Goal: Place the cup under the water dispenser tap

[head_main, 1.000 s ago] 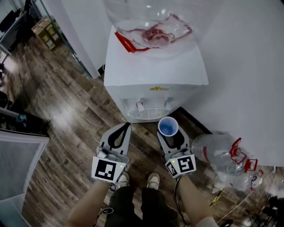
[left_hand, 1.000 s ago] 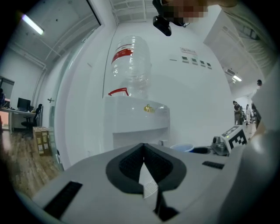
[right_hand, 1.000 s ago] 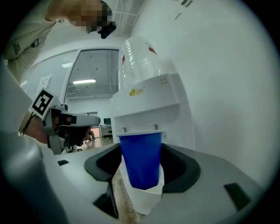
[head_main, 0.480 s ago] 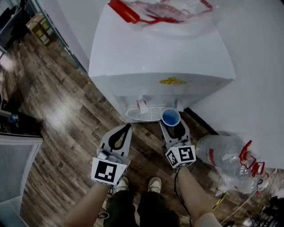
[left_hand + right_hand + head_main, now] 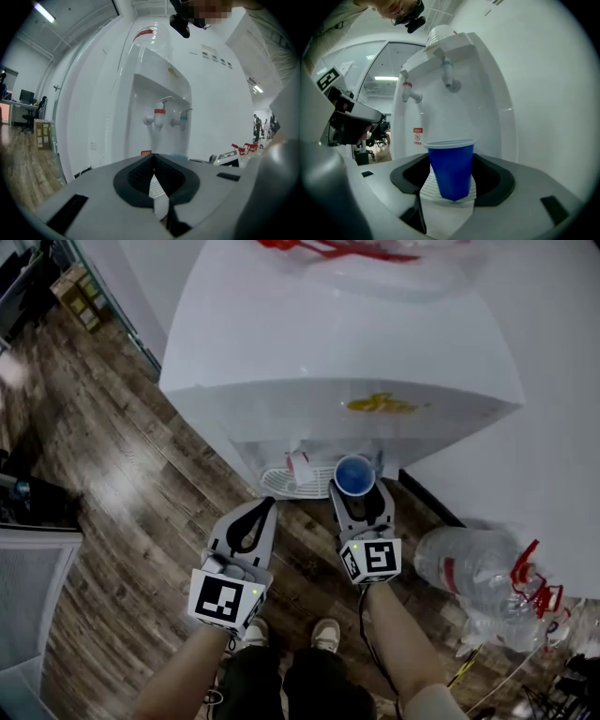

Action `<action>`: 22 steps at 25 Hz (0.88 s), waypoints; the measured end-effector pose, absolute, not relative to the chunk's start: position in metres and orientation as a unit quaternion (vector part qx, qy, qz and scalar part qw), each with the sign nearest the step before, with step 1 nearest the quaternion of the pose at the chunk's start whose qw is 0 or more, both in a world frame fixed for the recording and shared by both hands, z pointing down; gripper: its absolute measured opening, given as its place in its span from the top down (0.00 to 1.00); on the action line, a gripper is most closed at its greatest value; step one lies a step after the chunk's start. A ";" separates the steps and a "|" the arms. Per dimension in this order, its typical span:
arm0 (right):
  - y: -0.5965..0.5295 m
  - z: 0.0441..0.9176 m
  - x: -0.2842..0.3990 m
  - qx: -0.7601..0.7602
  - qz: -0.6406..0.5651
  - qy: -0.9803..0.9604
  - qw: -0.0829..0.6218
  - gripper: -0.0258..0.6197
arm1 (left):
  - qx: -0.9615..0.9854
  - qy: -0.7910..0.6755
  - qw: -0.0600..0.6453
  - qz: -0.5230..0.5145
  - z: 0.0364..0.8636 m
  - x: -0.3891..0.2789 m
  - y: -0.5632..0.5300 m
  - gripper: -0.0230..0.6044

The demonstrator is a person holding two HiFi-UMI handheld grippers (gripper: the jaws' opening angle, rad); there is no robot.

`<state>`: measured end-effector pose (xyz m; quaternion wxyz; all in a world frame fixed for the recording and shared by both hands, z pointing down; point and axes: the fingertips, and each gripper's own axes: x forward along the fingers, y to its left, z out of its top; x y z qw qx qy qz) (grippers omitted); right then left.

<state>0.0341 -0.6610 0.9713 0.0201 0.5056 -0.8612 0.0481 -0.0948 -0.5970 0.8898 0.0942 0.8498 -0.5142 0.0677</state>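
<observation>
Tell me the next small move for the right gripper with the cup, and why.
Probably ease the right gripper straight forward: the blue cup clamped in its jaws lines up sideways with the blue-handled tap, but seems to sit short of it, not yet beneath the spout.

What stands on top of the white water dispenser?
A clear water bottle with red markings stands on the water dispenser. Its neck is hidden inside the dispenser's top, and the head view cuts off most of it.
</observation>
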 end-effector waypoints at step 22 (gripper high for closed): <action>-0.603 0.943 0.067 0.503 0.134 -0.845 0.123 0.49 | 0.850 -0.502 0.122 0.102 0.853 -0.091 -0.578 0.95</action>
